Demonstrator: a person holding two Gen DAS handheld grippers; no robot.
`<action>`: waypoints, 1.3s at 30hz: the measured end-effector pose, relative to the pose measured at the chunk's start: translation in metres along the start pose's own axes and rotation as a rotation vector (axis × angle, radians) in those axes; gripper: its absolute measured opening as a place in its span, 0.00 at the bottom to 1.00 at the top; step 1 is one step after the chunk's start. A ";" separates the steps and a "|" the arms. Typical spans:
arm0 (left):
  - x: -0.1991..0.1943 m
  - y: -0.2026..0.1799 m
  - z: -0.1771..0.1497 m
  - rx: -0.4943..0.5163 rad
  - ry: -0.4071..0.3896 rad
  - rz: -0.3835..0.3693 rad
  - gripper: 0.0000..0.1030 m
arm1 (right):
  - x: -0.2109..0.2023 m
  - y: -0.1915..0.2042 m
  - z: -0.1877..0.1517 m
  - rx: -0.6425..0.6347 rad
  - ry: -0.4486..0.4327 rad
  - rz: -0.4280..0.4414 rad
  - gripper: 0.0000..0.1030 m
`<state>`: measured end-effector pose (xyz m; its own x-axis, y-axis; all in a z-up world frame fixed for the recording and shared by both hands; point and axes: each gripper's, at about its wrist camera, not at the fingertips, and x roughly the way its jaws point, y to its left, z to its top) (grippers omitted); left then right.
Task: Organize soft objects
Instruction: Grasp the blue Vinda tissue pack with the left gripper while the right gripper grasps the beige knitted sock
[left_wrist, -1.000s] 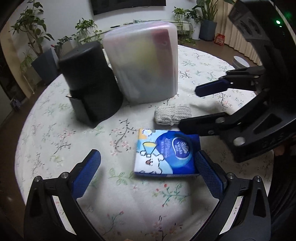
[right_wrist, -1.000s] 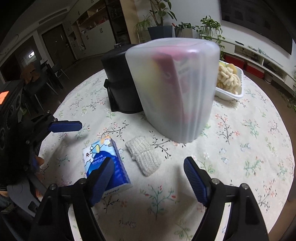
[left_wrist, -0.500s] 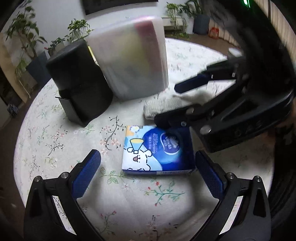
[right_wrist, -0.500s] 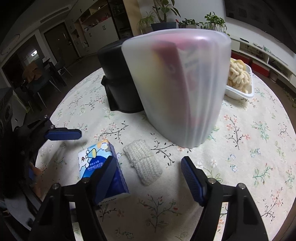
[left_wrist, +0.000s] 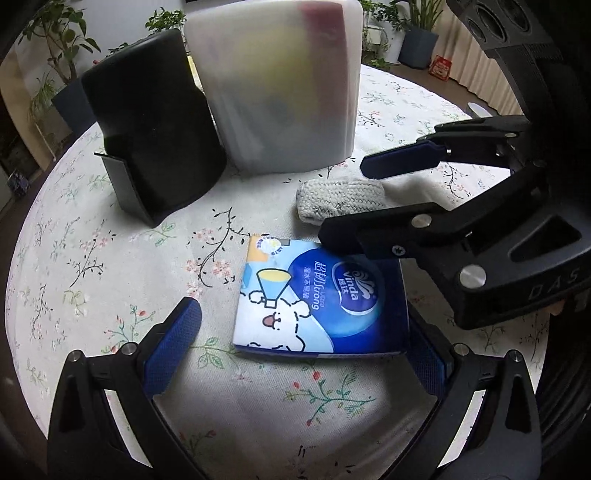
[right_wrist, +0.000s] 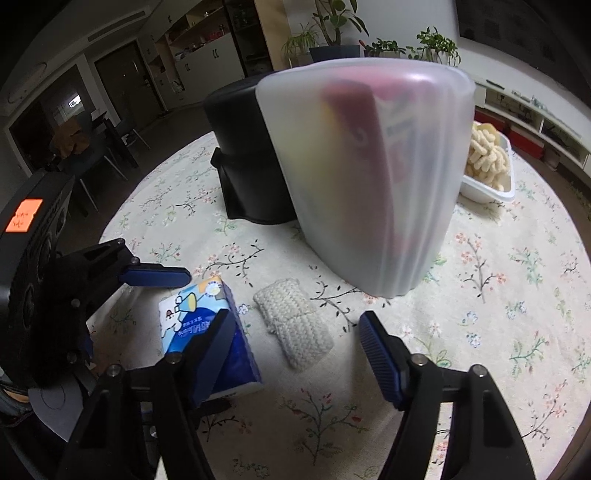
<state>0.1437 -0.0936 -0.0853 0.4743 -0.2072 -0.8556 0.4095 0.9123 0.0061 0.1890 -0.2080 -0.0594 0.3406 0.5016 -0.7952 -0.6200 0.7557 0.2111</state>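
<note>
A round table is covered by a cream tablecloth (right_wrist: 517, 280) printed with small pink blossoms, green leaves and thin dark branches. Near the centre lies a tissue pack (left_wrist: 317, 295), deep blue and pale blue, with a white cartoon animal, a yellow cone and white lettering. Just beyond it is an off-white knitted cloth (right_wrist: 295, 325) with a ribbed weave. Farther back stands a frosted white translucent container (right_wrist: 369, 177); blurred red and yellow shapes show inside, perhaps packaging. To its left is a plain black bin (left_wrist: 155, 122). Both grippers are black with blue ridged pads (right_wrist: 376, 347).

Knitted cloth (right_wrist: 293, 326) between tissue pack (right_wrist: 207, 332) and bin (right_wrist: 369, 177)
</note>
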 end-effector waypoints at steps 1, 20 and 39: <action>0.000 0.000 -0.001 -0.002 -0.003 -0.001 1.00 | 0.000 -0.001 0.000 0.007 0.002 0.012 0.64; -0.021 0.021 -0.017 0.009 -0.048 -0.061 0.73 | -0.006 -0.001 -0.002 0.057 0.018 0.114 0.23; -0.041 0.029 -0.025 -0.057 -0.085 -0.070 0.72 | 0.006 0.020 -0.010 -0.001 0.061 -0.004 0.23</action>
<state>0.1162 -0.0500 -0.0632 0.5110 -0.2982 -0.8062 0.3999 0.9127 -0.0841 0.1720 -0.1943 -0.0652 0.2994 0.4724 -0.8290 -0.6193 0.7571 0.2078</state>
